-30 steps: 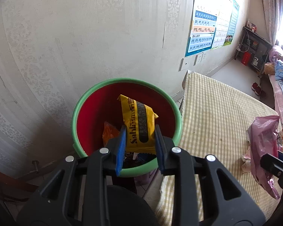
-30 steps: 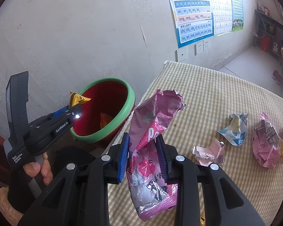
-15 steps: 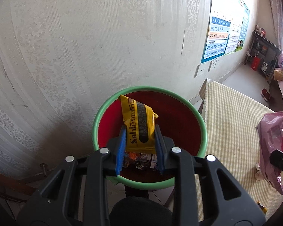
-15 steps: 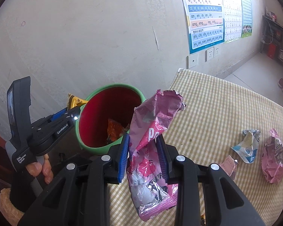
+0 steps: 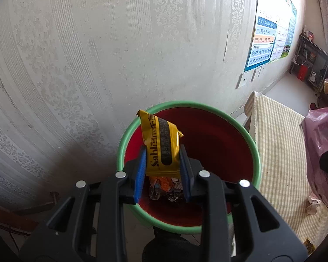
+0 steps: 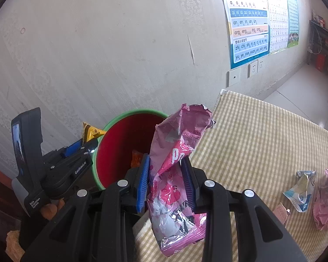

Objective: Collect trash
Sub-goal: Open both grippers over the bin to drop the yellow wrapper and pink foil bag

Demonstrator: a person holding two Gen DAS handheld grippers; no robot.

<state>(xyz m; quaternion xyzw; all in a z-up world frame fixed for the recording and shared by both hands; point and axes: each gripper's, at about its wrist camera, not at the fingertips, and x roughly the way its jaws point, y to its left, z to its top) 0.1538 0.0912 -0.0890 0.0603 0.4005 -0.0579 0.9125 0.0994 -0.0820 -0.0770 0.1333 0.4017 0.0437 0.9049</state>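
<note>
My left gripper (image 5: 163,163) is shut on a yellow snack wrapper (image 5: 161,146) and holds it over the red bin with a green rim (image 5: 207,135); wrappers lie at the bin's bottom. In the right wrist view the left gripper (image 6: 85,147) sits at the bin's (image 6: 118,144) left rim with the yellow wrapper (image 6: 90,132) sticking up. My right gripper (image 6: 167,174) is shut on a pink foil bag (image 6: 177,163), held at the table edge beside the bin. The pink bag also shows in the left wrist view (image 5: 319,144).
The bin stands by a patterned wall, beside a table with a checked cloth (image 6: 262,144). On the cloth at the right lie a blue-white wrapper (image 6: 301,191), a crumpled pink wrapper (image 6: 324,200) and a small pink scrap (image 6: 282,214). A poster (image 6: 249,26) hangs on the wall.
Both grippers have moved left toward the bin. The left gripper now holds the yellow wrapper over the bin's inside. The right gripper with the pink bag has come up to the bin's rim.
</note>
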